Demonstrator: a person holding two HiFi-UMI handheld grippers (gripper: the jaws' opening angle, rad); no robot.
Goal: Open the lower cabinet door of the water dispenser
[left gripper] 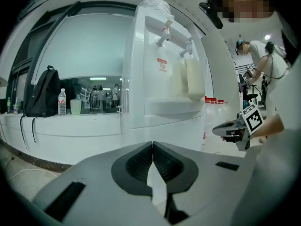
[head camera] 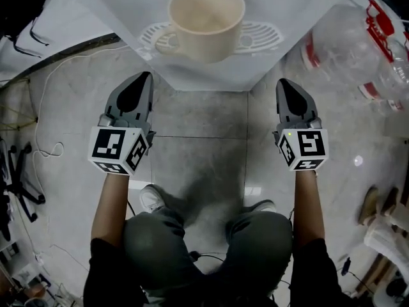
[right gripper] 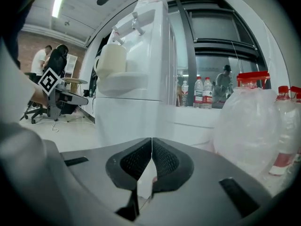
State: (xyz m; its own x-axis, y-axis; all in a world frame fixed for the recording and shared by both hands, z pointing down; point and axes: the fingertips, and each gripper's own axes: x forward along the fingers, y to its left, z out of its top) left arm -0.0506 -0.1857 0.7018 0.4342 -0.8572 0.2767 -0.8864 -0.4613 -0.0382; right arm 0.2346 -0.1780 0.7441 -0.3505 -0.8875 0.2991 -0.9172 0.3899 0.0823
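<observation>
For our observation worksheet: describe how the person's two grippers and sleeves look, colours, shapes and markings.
The left gripper and right gripper are grey and tapering, with black insets and black ribbed pads. Each carries a white cube with black square markers; the right has a green light. The sleeves are black.

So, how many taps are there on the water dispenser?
2. The first tap is on the left in the left gripper view; the second tap is right of it, above the cup. None seems hidden.
</observation>
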